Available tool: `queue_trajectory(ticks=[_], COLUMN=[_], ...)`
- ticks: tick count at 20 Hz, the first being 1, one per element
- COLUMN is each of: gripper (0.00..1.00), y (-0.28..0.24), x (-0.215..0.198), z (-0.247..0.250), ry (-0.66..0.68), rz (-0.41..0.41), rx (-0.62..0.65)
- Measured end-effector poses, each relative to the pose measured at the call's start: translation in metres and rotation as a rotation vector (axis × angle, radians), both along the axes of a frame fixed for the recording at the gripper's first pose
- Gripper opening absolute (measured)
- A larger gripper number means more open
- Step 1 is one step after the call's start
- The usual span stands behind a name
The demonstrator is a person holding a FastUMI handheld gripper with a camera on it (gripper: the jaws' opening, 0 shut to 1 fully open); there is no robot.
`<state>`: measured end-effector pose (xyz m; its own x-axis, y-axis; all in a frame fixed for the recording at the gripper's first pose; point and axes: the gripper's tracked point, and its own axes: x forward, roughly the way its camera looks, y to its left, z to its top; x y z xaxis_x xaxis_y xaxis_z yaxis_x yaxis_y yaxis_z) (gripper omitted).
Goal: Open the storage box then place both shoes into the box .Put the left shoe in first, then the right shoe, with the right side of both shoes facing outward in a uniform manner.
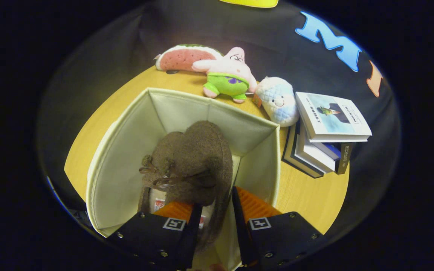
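A cream fabric storage box stands open on the wooden table, right below me. A brown suede shoe with a lace bow hangs inside the box, toe pointing away from me toward the far wall. My gripper is shut on the shoe, the two fingers pinching its heel collar between them. A white label shows inside the shoe near the left finger. The box floor under the shoe is hidden, so I cannot tell whether the shoe rests on it.
Beyond the box lie a watermelon-slice plush, a pink star plush and a white round plush. A stack of books sits right of the box. The wooden table shows bare to the right.
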<state>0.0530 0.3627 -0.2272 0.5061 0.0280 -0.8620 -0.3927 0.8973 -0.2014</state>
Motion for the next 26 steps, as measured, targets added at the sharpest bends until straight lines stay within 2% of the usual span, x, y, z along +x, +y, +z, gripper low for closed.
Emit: queue_trajectory(ticks=[5, 7, 9, 13, 16, 21, 26], gripper=[0.92, 0.93, 0.97, 0.97, 0.97, 0.97, 0.97], y=[-0.004, -0.007, -0.015, -0.071, -0.116, -0.186, -0.242], x=[0.002, 0.010, 0.016, 0.017, 0.014, 0.019, 0.028], z=[0.063, 0.096, 0.140, 0.233, 0.281, 0.316, 0.317], ry=[-0.198, -0.281, -0.391, -0.633, -0.747, -0.838, -0.872], rz=[0.018, 0.019, -0.014, -0.075, -0.112, -0.164, -0.185], rx=[0.115, 0.191, 0.299, 0.404, 0.446, 0.486, 0.476])
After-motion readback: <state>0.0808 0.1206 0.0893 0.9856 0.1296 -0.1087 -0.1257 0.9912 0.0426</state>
